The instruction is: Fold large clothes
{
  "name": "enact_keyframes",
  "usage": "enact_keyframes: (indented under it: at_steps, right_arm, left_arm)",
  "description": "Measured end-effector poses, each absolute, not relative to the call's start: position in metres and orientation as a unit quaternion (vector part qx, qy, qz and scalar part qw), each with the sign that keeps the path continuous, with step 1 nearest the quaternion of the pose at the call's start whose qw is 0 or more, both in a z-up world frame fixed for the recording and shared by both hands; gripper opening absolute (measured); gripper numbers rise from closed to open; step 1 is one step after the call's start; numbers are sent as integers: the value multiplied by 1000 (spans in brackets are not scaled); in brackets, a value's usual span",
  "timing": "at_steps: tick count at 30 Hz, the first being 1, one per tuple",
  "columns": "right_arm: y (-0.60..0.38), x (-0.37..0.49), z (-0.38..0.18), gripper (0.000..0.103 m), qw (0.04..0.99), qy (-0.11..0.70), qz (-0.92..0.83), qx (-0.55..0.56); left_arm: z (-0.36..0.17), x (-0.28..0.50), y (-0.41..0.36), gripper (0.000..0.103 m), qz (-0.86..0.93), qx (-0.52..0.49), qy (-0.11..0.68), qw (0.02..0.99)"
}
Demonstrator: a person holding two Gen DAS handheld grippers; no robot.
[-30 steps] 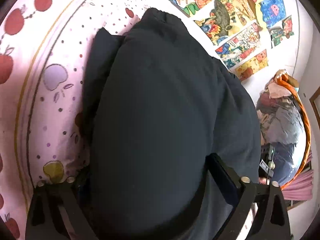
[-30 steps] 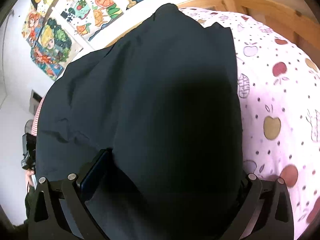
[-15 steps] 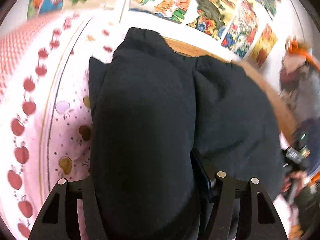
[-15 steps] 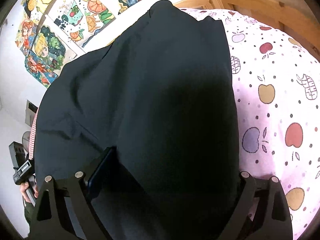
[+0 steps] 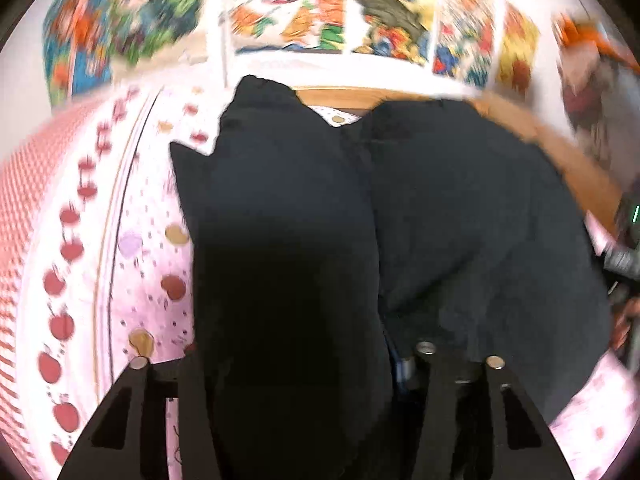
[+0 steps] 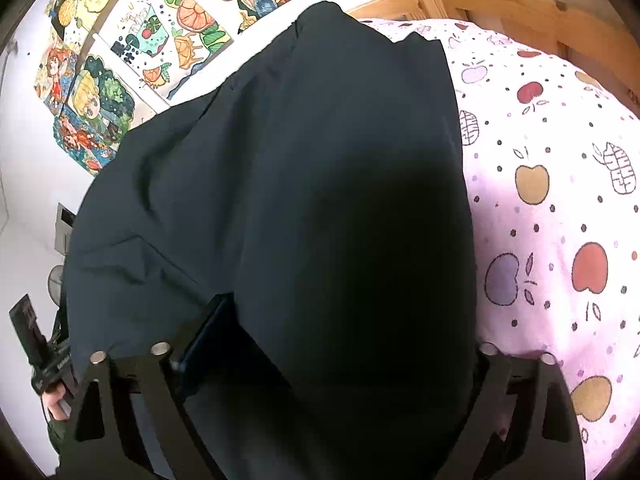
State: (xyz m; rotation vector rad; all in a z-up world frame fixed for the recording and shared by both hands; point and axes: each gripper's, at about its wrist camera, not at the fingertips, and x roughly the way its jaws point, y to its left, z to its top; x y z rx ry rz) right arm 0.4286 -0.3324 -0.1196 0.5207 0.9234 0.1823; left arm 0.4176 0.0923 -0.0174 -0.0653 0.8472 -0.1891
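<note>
A large dark navy garment (image 5: pixel 288 240) hangs from my left gripper (image 5: pixel 296 380) over a pink apple-print bedsheet (image 5: pixel 132 248). The left jaws stand on either side of a thick fold of it, shut on the cloth. The same garment (image 6: pixel 320 208) fills the right wrist view, and my right gripper (image 6: pixel 328 364) is shut on another bunched part of it. The fingertips of both grippers are hidden under the cloth. A second lobe of the garment (image 5: pixel 472 216) hangs to the right of the left gripper.
The bedsheet (image 6: pixel 560 200) shows to the right in the right wrist view. A wooden bed frame (image 6: pixel 500 4) runs behind. Colourful posters (image 6: pixel 132 52) cover the white wall. A person's hand with a dark device (image 6: pixel 44 360) is at the lower left.
The left gripper has swung and tilted up, so more wall and posters show, with motion blur. The garment has split into two hanging lobes. The right gripper has shifted slightly.
</note>
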Motion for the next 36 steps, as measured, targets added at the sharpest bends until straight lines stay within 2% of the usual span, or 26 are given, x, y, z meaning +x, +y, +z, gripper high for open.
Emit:
enact_keyframes:
  at_steps: [3,7,10,19,24,31,36]
  right_arm:
    - [-334,425,-113,60,857,438,83,260]
    - [-333,423,-99,29,859,434,77,262]
    - [-323,417,-72,19,877,407,87,240]
    - [-293,396,2,16,919,287,143,230]
    - [-269,390,31,16,927,252,171,219]
    - [-244,392,27,16,924,275,187,191]
    - [-237,396,-14,16,911,327,171,182]
  left_arm:
    - [-15,425,114,40,-104,-97,420,896]
    - [4,424,116,34,-107,-103,416,897]
    - [27,422,119,33,-114,-127,396,902]
    - [109,390,150,32,-108,-134,311,935]
    - [127,360,175,32,-91,-124,278,948]
    - [80,356,197,33,-75,-143,312,936]
    - [17,363,203,33,-69,-155,352,920]
